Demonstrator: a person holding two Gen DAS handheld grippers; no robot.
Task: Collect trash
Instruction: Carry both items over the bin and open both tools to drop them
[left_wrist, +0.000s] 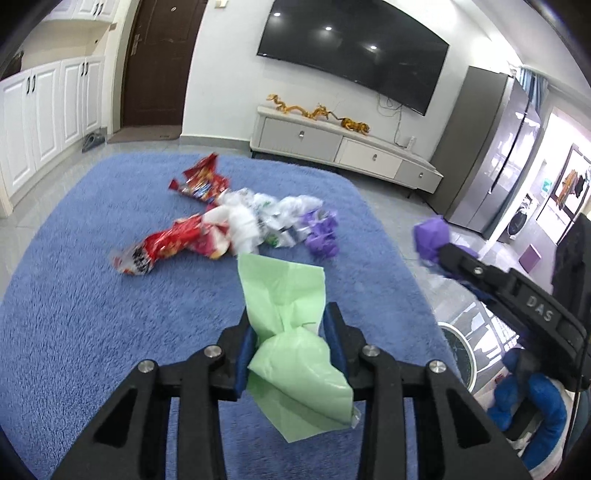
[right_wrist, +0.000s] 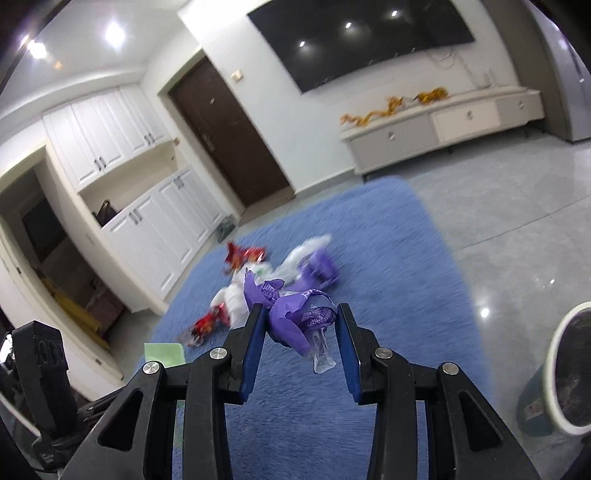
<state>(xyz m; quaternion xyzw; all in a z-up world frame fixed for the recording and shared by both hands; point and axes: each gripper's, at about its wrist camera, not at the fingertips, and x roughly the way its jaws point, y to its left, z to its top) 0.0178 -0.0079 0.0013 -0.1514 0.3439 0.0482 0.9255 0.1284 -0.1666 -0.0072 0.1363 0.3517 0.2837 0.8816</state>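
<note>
In the left wrist view, the left claw (left_wrist: 291, 341) grips a green wrapper (left_wrist: 286, 325) above the blue rug (left_wrist: 92, 314), where red and white wrappers (left_wrist: 221, 225) remain uncollected. In the right wrist view, the right claw (right_wrist: 301, 345) pinches a purple wrapper (right_wrist: 295, 314); the bin (right_wrist: 570, 373) waits near, at the right edge.

A crumpled light green wrapper (left_wrist: 291, 332) is pinched between the pads of the left claw (left_wrist: 290, 334), its ends sticking out above and below. A crumpled purple wrapper (right_wrist: 295, 314) sits clamped in the right claw (right_wrist: 301, 321). Ahead of both claws, red snack bags (left_wrist: 173, 243), white plastic (left_wrist: 240, 218) and another purple wrapper (left_wrist: 323, 232) lie heaped on the blue rug (left_wrist: 92, 314).
</note>
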